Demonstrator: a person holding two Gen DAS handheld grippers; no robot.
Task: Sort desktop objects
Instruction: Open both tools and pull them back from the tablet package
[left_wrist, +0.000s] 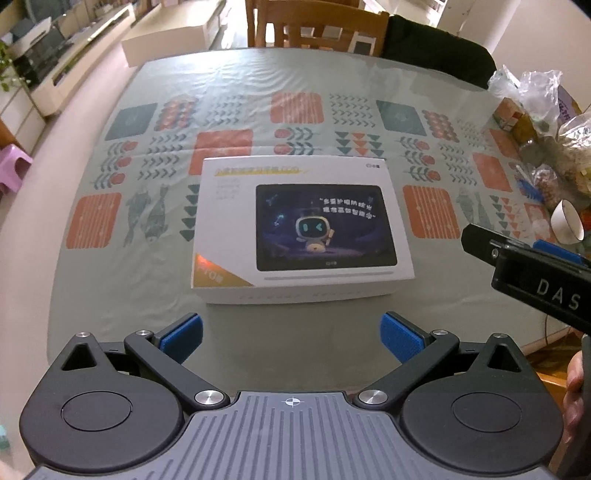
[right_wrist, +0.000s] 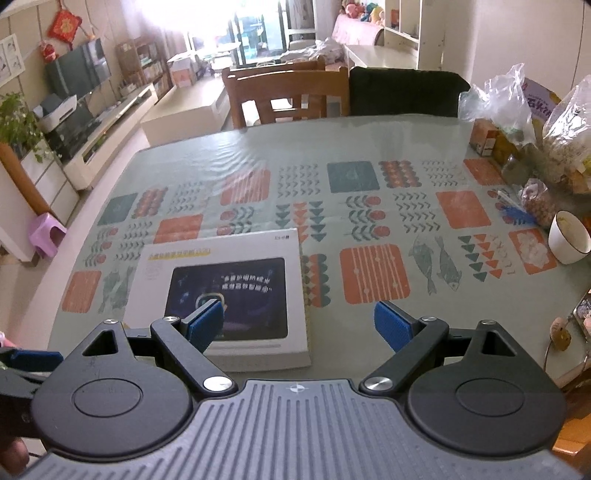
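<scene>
A white flat box (left_wrist: 299, 225) printed with a dark tablet screen and a cartoon robot lies flat on the patterned tablecloth (left_wrist: 236, 92). My left gripper (left_wrist: 291, 336) is open and empty, just short of the box's near edge. My right gripper (right_wrist: 299, 326) is open and empty, above the box's near right corner; the box (right_wrist: 221, 291) sits at lower left in the right wrist view. The right gripper also shows at the right edge of the left wrist view (left_wrist: 532, 266).
A white bowl (right_wrist: 569, 238) stands at the table's right edge. Behind it are plastic bags of snacks and jars (right_wrist: 528, 147) and a blue clip (right_wrist: 517, 214). Wooden chairs (right_wrist: 288, 96) and a dark chair (right_wrist: 406, 92) stand at the far side.
</scene>
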